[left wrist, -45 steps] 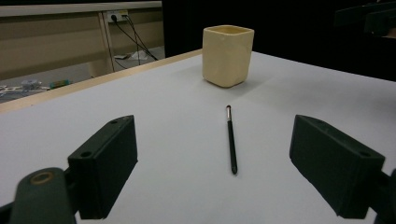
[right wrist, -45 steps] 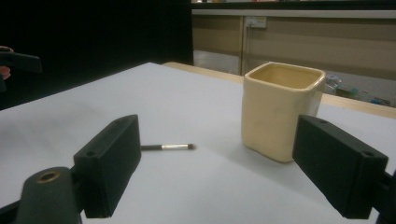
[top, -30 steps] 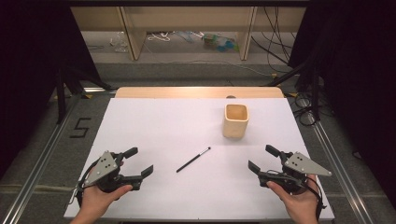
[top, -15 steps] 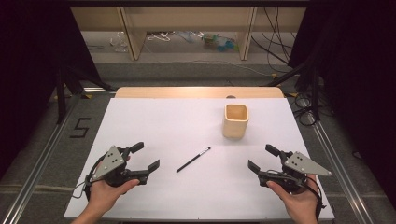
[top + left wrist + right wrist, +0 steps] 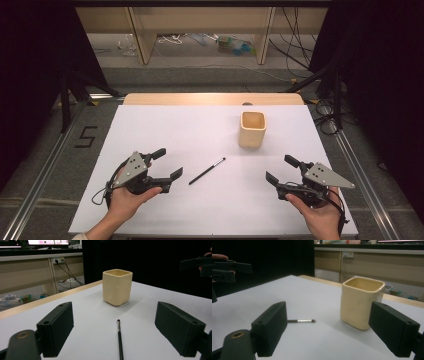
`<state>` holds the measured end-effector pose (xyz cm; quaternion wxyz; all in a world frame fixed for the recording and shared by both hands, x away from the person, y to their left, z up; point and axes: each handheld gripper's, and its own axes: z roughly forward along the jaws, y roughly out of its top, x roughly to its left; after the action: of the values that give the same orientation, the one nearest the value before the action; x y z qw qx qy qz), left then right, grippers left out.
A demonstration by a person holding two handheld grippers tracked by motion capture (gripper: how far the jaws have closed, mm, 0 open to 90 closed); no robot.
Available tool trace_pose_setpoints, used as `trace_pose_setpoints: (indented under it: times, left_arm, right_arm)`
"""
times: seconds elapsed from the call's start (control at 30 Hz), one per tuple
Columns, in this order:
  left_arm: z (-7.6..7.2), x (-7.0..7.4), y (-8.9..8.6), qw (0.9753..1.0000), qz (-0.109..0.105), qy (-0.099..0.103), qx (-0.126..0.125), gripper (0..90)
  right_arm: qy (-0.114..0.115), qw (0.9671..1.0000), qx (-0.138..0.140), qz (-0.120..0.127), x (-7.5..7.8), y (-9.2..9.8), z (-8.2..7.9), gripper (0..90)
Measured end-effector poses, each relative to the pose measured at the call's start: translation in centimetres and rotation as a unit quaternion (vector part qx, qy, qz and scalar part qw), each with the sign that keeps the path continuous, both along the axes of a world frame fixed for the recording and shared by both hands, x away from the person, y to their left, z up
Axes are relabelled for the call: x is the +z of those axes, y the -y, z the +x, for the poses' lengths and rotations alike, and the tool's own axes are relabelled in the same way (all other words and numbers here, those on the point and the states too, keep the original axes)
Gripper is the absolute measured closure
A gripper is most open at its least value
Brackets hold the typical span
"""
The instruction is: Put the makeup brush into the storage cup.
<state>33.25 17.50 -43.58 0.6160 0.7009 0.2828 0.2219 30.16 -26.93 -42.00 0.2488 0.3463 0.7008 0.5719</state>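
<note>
A thin black brush [image 5: 206, 171] lies flat on the white table [image 5: 190, 130], its tip toward a cream square cup [image 5: 252, 129] standing upright behind it. My left gripper [image 5: 167, 164] is open just left of the brush, jaws pointing at it. In the left gripper view the brush [image 5: 120, 338] lies between the wide-apart jaws of the gripper [image 5: 122, 332], with the cup [image 5: 117, 286] beyond. My right gripper [image 5: 282, 169] is open at the front right, empty. Its own view [image 5: 335, 333] shows the cup [image 5: 360, 302] and the brush [image 5: 302, 321] ahead.
A wooden strip [image 5: 212, 98] edges the table's far side. Metal rails [image 5: 45, 165] run along the floor on both sides, and a shelf unit with cables [image 5: 200, 37] stands behind. The other gripper [image 5: 227, 268] shows far off in the right gripper view.
My left gripper has moved right and forward, closer to the brush. The right gripper, brush and cup have stayed put.
</note>
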Motion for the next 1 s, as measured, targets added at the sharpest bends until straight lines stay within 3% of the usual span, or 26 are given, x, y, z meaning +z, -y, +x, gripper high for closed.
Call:
trace_pose_setpoints:
  times: [0.07,0.1,0.13,0.37,0.57,0.6,1.0]
  left_arm:
    - [0.1,0.0,0.3,1.0,-0.002,-0.004,-0.001,15.2]
    - [0.1,0.0,0.3,1.0,-0.002,-0.004,-0.001,15.2]
    - [0.2,-0.1,0.4,1.0,-0.003,-0.004,-0.002,15.2]
    - [0.7,-0.1,1.0,1.0,-0.002,-0.005,-0.004,15.2]
    - [1.3,-0.1,1.6,1.0,-0.002,-0.004,-0.007,15.2]
    - [1.3,-0.2,1.8,1.0,-0.006,-0.006,-0.006,15.2]
    - [2.4,-0.1,3.5,0.9999,0.001,-0.006,-0.016,15.3]
  right_arm:
    - [-0.011,0.9999,0.004,-0.011,0.1,0.2,-0.1,16.6]
    - [-0.011,0.9999,0.004,-0.011,0.1,0.2,-0.1,16.6]
    - [-0.001,0.9999,0.009,0.007,-0.1,-0.1,0.1,16.6]
    - [0.002,0.9999,0.007,0.008,-0.1,-0.2,0.1,16.6]
    - [-0.003,1.0,0.003,-0.004,0.0,0.0,0.0,16.6]
    - [0.002,0.9999,0.007,0.008,-0.1,-0.1,0.1,16.6]
    - [-0.002,1.0,0.007,0.002,-0.1,-0.1,0.1,16.7]
